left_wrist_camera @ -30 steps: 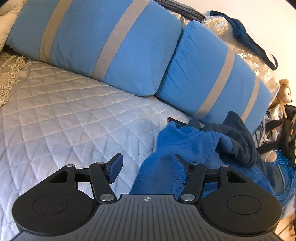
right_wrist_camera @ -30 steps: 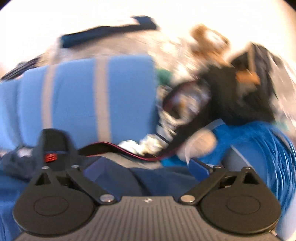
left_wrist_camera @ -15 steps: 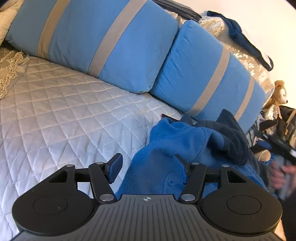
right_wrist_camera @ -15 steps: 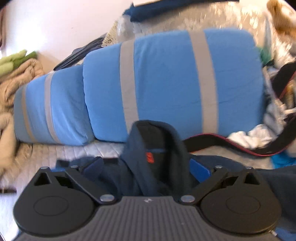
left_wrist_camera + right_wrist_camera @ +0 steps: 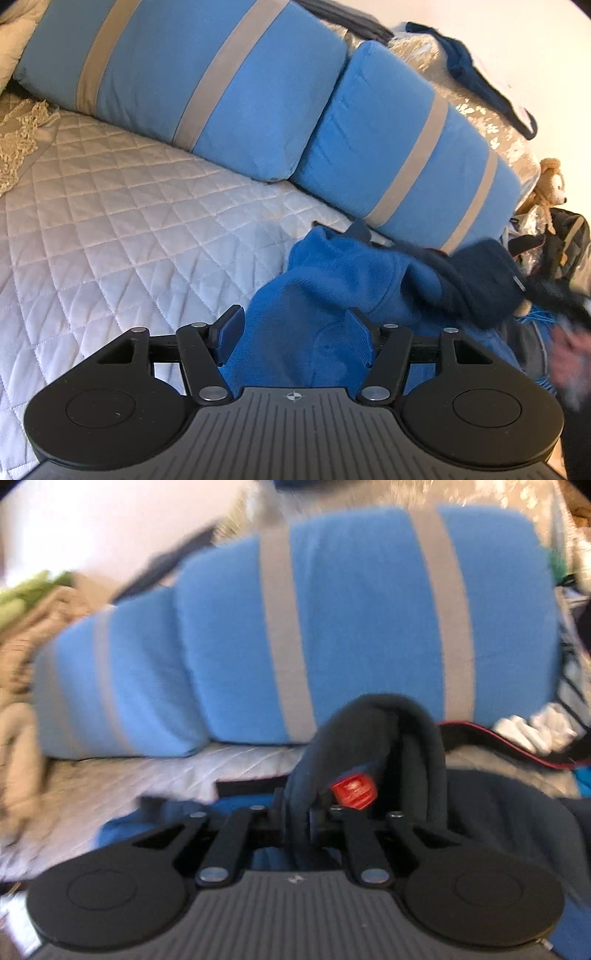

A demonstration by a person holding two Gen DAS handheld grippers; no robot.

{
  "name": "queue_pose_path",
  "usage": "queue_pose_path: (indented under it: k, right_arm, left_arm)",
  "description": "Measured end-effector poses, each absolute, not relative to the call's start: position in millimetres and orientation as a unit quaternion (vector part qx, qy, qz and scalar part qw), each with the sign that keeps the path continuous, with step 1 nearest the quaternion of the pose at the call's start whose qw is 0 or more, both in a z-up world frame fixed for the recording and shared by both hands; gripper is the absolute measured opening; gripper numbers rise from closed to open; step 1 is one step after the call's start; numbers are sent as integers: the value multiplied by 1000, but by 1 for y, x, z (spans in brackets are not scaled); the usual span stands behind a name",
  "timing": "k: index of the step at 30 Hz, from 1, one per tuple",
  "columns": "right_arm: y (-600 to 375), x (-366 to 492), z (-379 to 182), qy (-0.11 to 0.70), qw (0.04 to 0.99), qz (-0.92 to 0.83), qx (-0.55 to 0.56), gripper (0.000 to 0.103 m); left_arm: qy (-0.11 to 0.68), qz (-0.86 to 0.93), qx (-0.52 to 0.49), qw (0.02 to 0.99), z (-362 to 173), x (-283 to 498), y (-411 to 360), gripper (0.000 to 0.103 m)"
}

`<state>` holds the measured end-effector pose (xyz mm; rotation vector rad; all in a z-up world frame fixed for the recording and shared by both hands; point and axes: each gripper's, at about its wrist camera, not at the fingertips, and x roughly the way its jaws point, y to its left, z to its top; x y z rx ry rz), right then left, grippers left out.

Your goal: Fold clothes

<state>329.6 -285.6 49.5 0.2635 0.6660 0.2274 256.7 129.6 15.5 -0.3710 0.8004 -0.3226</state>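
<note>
The right claw pinched the navy fleece collar before the striped cushion; the left claw gaped over the blue fleece. Best lift slowly, keeping layers separate.

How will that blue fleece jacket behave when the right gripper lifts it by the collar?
Likely floppy: the blue fleece jacket lies crumpled in soft folds. The right gripper pinches only the dark collar, so the rest should hang and drag. The fuzzy fabric probably won't slip.
</note>
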Motion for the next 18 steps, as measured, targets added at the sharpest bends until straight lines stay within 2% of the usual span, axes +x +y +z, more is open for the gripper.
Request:
queue_pose_path:
  k: [4,9,18]
  right_arm:
    - [-318,219,68,326,923,143,144,9]
    - [-348,104,66,348,910,150,170,8]
    - [-384,5,12,411,874,122,226,8]
  left_arm:
    - [375,-164,-170,897,30,250,121,59]
    - [366,-174,-157,900,43,246,101,59]
    - [379,-205,-129,893,49,264,41,60]
